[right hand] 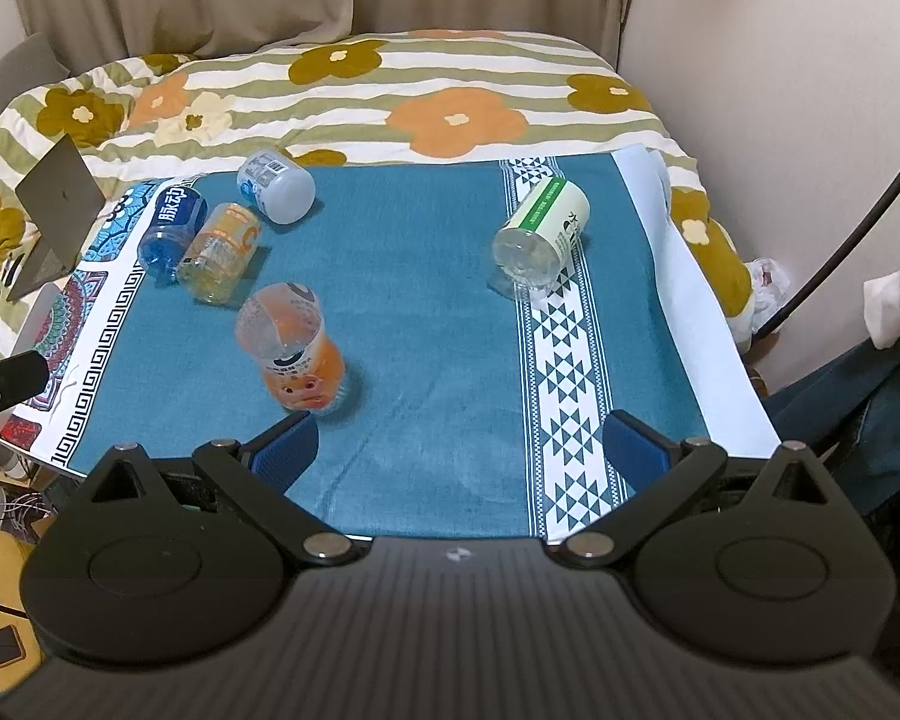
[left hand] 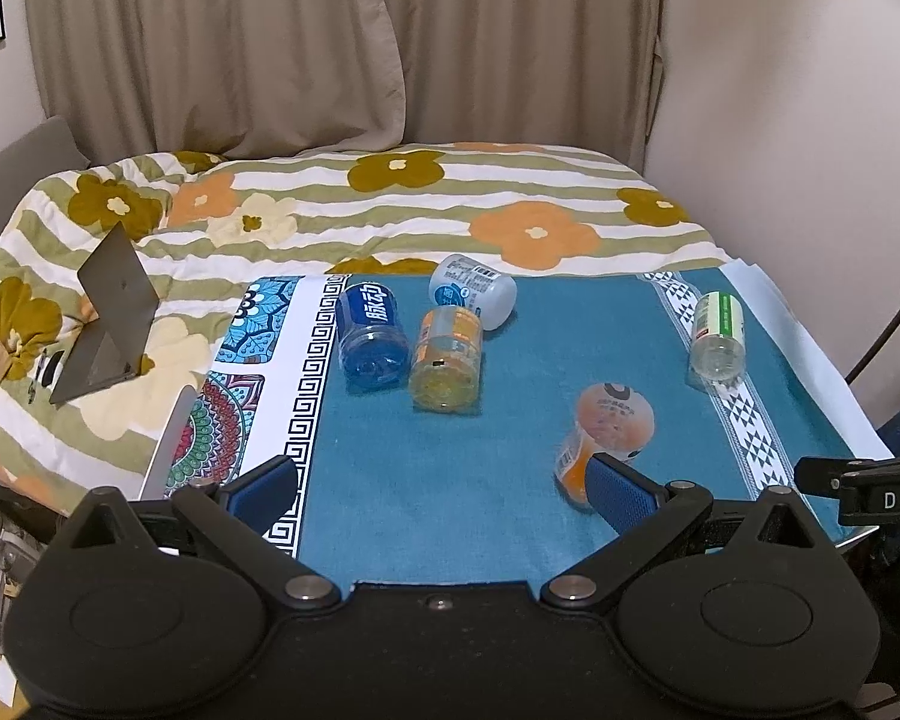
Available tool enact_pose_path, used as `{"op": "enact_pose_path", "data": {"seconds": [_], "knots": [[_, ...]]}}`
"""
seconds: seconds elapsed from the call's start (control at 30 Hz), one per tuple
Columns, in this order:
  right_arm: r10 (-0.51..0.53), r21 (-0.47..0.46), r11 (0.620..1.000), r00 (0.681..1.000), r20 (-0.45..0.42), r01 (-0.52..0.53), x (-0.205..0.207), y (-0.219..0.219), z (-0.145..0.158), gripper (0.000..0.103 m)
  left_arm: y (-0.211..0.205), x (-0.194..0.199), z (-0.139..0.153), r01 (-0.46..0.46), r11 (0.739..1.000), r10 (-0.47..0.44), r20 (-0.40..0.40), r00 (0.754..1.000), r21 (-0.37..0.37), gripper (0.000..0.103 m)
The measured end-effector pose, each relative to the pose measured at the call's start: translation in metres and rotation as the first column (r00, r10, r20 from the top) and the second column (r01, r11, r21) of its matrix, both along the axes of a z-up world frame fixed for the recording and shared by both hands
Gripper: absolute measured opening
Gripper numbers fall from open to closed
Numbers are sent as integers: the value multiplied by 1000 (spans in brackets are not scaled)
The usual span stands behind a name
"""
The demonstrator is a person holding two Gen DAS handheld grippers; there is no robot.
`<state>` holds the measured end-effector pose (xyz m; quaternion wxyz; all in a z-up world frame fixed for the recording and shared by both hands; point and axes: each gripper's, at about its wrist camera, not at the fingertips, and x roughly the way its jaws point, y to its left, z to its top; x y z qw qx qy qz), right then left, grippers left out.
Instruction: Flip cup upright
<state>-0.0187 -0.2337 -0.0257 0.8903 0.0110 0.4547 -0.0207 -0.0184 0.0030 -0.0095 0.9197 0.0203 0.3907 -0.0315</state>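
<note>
Several plastic cups lie on a teal cloth (left hand: 438, 468). An orange cup (left hand: 606, 429) stands tilted and blurred near the front; it also shows in the right wrist view (right hand: 294, 348). A blue cup (left hand: 371, 333), a yellow-orange cup (left hand: 447, 360) and a pale grey cup (left hand: 474, 291) lie on their sides at the back left. A green-labelled clear cup (left hand: 717, 333) lies on its side at the right, also in the right wrist view (right hand: 540, 234). My left gripper (left hand: 444, 492) is open and empty, its right finger beside the orange cup. My right gripper (right hand: 459, 450) is open and empty.
The cloth covers a table pushed against a bed with a flowered quilt (left hand: 390, 204). A folded grey stand (left hand: 111, 324) sits on the quilt at left. Curtains (left hand: 330, 42) and a wall close the back and right. The other gripper's body (left hand: 858, 483) shows at the right edge.
</note>
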Motion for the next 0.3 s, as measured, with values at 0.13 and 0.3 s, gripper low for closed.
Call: {"op": "enact_pose_path", "data": {"seconds": [0.13, 0.3], "knots": [[1, -1, 1000, 1000, -1, -1, 0, 0, 0, 103, 2, 1, -1, 4, 1000, -4, -4, 1000, -14, 103], [2, -1, 1000, 1000, -1, -2, 0, 1, -1, 103, 0, 1, -2, -6, 1000, 5, 7, 1000, 17, 103]]}}
